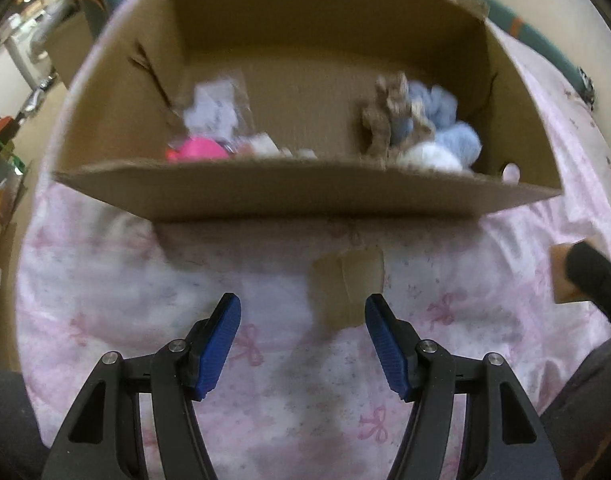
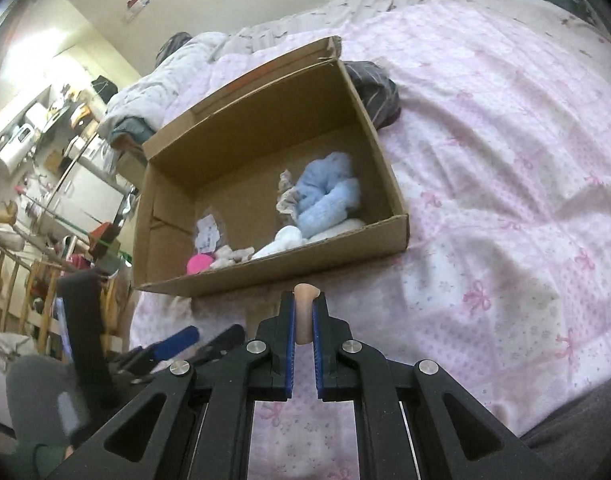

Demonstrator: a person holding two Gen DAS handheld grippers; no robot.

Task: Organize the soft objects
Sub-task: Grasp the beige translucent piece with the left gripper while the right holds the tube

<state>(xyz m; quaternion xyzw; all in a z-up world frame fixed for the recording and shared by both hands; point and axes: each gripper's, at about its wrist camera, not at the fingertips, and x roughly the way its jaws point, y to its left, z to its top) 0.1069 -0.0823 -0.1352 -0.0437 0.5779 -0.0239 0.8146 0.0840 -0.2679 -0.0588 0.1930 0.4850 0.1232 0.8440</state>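
Note:
An open cardboard box (image 1: 305, 196) (image 2: 273, 276) stands on the pink bed sheet. Inside lie a light blue fluffy piece (image 1: 445, 120) (image 2: 325, 196), a white soft piece (image 1: 429, 158) (image 2: 285, 240), a brown frilly piece (image 1: 385, 120), a pink ball (image 1: 197, 150) (image 2: 197, 264) and a clear packet (image 1: 217, 108) (image 2: 207, 234). My left gripper (image 1: 303, 320) is open and empty above the sheet, in front of the box. My right gripper (image 2: 304, 312) is shut on a small beige soft piece (image 2: 304, 300), held in front of the box's near wall.
A flat piece of cardboard with tape (image 1: 349, 288) lies on the sheet between the left fingers. A dark striped cloth (image 2: 375, 92) lies behind the box. A grey duvet (image 2: 209, 64) is bunched at the far side. Cluttered shelves and furniture (image 2: 45, 152) stand left of the bed.

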